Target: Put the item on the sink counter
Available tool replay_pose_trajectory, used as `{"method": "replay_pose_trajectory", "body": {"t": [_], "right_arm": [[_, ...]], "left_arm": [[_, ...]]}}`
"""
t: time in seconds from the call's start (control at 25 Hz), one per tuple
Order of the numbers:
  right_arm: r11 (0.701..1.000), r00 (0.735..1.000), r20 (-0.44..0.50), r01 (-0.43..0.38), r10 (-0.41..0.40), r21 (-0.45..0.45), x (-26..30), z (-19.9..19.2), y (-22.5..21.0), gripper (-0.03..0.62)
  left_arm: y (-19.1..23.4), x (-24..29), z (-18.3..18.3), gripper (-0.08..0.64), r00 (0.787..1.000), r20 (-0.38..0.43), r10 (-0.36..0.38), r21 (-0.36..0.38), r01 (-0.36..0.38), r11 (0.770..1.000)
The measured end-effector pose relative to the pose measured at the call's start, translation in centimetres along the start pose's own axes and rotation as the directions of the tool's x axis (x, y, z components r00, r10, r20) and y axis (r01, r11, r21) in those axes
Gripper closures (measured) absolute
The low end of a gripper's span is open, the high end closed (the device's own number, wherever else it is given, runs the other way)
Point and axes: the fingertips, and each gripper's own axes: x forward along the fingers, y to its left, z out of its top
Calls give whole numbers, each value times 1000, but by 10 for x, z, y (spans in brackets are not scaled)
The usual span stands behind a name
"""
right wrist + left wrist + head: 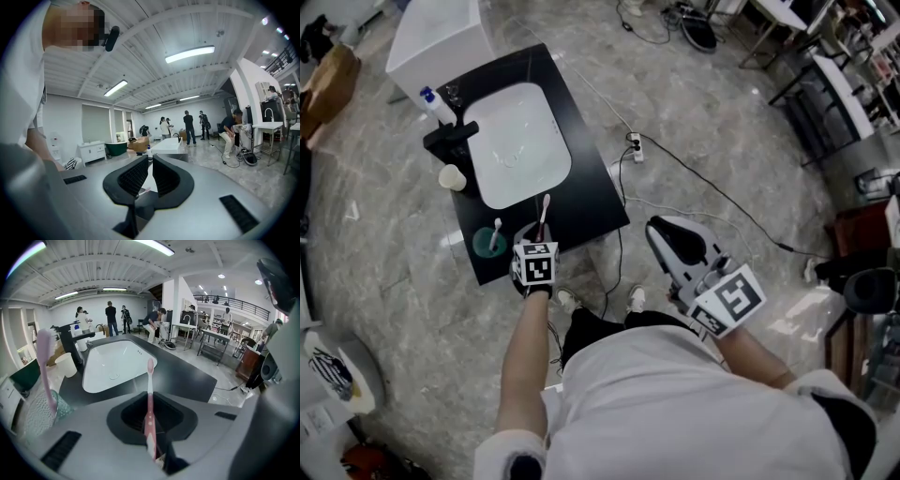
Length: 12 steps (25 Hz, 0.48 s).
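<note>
Pink plastic stands between the jaws of the left claw (pixel 151 423): a pink toothbrush (pixel 149 394), clamped low on its handle, upright, with the bristle head at the top. The jaws are closed tight on it, and no gap shows on either side of the handle.

In the head view this claw sits at the lower edge of the black table (pixel 586 187), in the left half of the frame. The toothbrush rises over the dark strip just below the white basin (pixel 520 141). No view shows whether the brush touches the table top.

Just left of the claw a green cup (pixel 487 246) stands on the table's lower left corner with a second toothbrush (pixel 496 232) in it. Further up the left rim are a paper cup (pixel 452 177), a black faucet (pixel 450 136) and a blue-capped bottle (pixel 436 103).

The right claw (pixel 147 176) is well apart from the table, at the right of centre in the head view, above the grey stone floor (pixel 722 122). Its ribbed pads (pixel 133 177) are drawn almost together with only a thin slit between them, and they hold nothing. A dark cable (pixel 703 183) runs across the floor from a power strip (pixel 635 145) beside the table's right edge.
</note>
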Motion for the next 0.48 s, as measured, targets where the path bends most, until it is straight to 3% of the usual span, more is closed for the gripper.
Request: {"method": "replay_pose_trajectory", "body": {"t": [0.48], "right_arm": [[1000,1000,8,20,-20,10,-15,-3,-2,537]], "left_arm": [[-3,12,4,522,999,-47,-13,16,14,1000]]}}
